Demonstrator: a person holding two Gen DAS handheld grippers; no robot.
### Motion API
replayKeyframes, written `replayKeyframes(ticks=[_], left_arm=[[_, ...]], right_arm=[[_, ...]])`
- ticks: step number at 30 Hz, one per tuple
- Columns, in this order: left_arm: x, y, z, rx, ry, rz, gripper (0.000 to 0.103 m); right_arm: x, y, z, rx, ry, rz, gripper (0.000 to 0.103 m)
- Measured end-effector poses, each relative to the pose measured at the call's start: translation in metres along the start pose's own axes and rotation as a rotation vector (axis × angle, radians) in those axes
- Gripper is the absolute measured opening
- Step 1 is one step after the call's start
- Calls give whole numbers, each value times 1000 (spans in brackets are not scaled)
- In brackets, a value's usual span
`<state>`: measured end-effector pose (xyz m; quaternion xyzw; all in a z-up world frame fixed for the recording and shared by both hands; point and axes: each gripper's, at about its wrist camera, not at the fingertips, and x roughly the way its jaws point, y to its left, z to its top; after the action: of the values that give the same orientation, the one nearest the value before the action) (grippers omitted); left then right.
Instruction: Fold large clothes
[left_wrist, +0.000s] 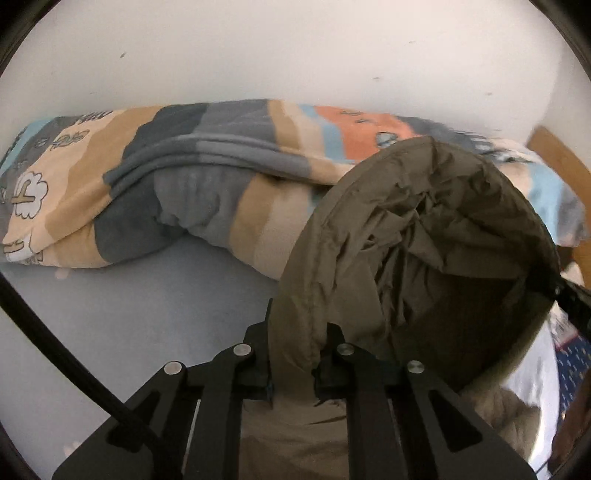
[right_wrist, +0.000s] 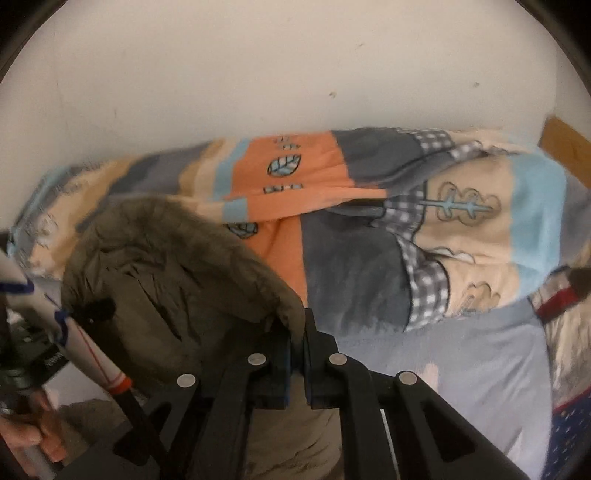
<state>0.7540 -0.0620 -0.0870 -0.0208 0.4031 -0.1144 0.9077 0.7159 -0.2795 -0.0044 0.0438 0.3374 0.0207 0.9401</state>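
Left wrist view: we see the left gripper (left_wrist: 293, 360) clamped on the olive jacket (left_wrist: 424, 251); the right gripper (right_wrist: 297, 345) likewise pinches its edge, patterned quilt (right_wrist: 369, 221) beyond.

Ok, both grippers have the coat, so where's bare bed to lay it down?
Bare sheet lies in front of the rolled quilt, left of the coat. In the right wrist view, more bare sheet runs right of the right gripper, below the quilt. Along the wall it is crowded with quilt.
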Motion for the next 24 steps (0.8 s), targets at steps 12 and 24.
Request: replayKeyframes(ticks=[12,24], left_arm=[[-175,-9,-116,77,-6,-167,13],[-156,-1,-262,-39,120,-55,32]], right_arm=[[-171,-14,-99,-12,-79,140,5],[-146,-1,-264,11,82,101,5]])
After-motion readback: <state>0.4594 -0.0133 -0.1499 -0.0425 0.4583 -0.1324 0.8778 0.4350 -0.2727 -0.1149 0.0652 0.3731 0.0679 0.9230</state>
